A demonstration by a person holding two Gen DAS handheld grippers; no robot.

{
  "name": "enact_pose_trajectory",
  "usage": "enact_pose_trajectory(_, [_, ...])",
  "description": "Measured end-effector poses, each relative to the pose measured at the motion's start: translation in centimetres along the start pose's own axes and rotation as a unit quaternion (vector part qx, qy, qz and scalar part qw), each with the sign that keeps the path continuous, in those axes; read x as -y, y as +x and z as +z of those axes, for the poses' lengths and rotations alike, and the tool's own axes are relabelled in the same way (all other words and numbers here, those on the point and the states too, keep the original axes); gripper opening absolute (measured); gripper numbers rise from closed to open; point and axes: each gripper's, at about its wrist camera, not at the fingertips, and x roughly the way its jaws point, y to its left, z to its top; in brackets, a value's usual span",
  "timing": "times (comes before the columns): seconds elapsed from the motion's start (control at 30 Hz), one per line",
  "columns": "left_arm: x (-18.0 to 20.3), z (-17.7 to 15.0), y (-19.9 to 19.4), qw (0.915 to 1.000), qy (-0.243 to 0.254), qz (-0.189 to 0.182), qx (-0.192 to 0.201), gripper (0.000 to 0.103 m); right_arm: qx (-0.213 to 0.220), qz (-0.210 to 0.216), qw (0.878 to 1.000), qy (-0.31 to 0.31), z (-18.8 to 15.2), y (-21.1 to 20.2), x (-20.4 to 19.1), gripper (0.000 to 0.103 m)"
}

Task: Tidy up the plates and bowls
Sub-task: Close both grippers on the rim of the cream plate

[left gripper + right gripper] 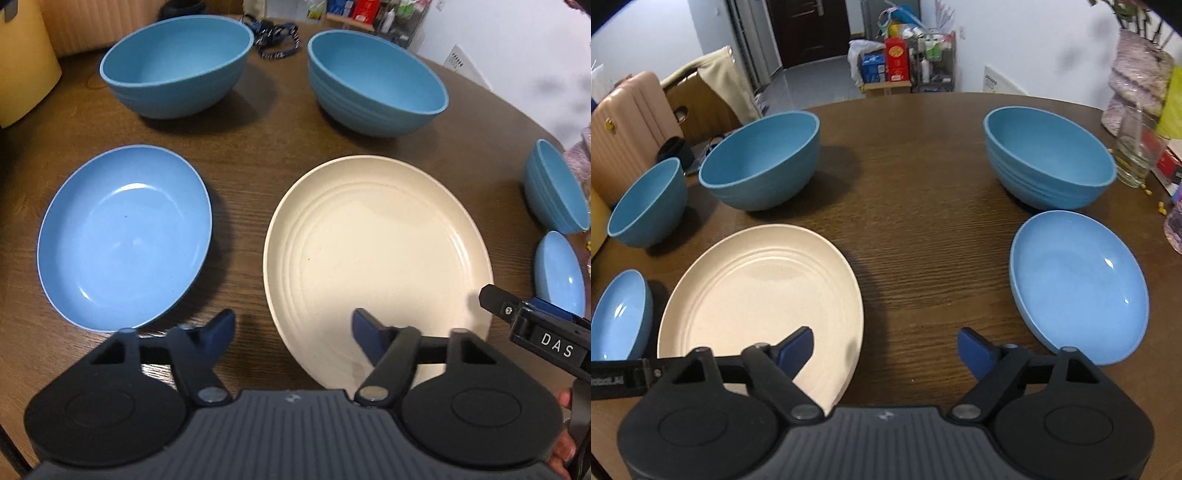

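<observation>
**Over the near edge of the table, both grippers straddle the cream plate's rim**

Near the front edge of the round wooden table (916, 155) lies a cream plate (376, 258), flat, ridged in rings, with a thin raised rim. It looks like light matte plastic or fibre ware: stiff, unlikely to shatter, and probably not very slippery. Lying flat, it offers only the rim to pinch, one finger over it and one under, so the near edge is the sensible place to take hold.

The left gripper (293, 334) has its jaws apart and grips nothing. Its right-hand finger hangs over the plate's near-left part, its other finger over bare wood between the cream plate and a blue shallow plate (123, 236), so the rim runs between them, untouched as far as can be seen.

The right gripper (885, 352) is likewise parted and empty. Its left-hand finger sits over the plate's near-right part, the other over bare table, well short of the second blue plate (1078, 284).

Towards the far edge stand two large blue bowls (177, 68) (376, 83), with a smaller blue bowl (646, 203) and a small blue dish (618, 317) towards the side edge beyond the cream plate. All stand separate, nothing stacked yet.
</observation>
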Motion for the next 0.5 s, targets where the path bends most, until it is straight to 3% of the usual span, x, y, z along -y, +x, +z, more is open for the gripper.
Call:
enact_pose_trajectory(0.1, [-0.2, 0.2, 0.8, 0.9998, -0.015, 0.009, -0.009, 0.054, -0.008, 0.009, 1.000, -0.006, 0.3, 0.7, 0.0, 0.069])
enact_pose_trajectory(0.2, [-0.5, 0.3, 1.3, 0.9991, -0.034, 0.007, -0.023, 0.040, -0.017, 0.014, 1.000, -0.011, 0.7, 1.5, 0.1, 0.054])
enact_pose_trajectory(0.27, [-0.5, 0.8, 1.5, 0.9991, -0.038, 0.006, -0.017, 0.037, -0.024, 0.019, 0.999, -0.013, 0.9, 2.0, 0.1, 0.043])
enact_pose_trajectory(0.5, [-0.1, 1.1, 1.8, 0.9990, -0.044, 0.006, -0.008, 0.023, -0.032, 0.048, 0.998, -0.009, 1.1, 2.9, -0.2, 0.022])
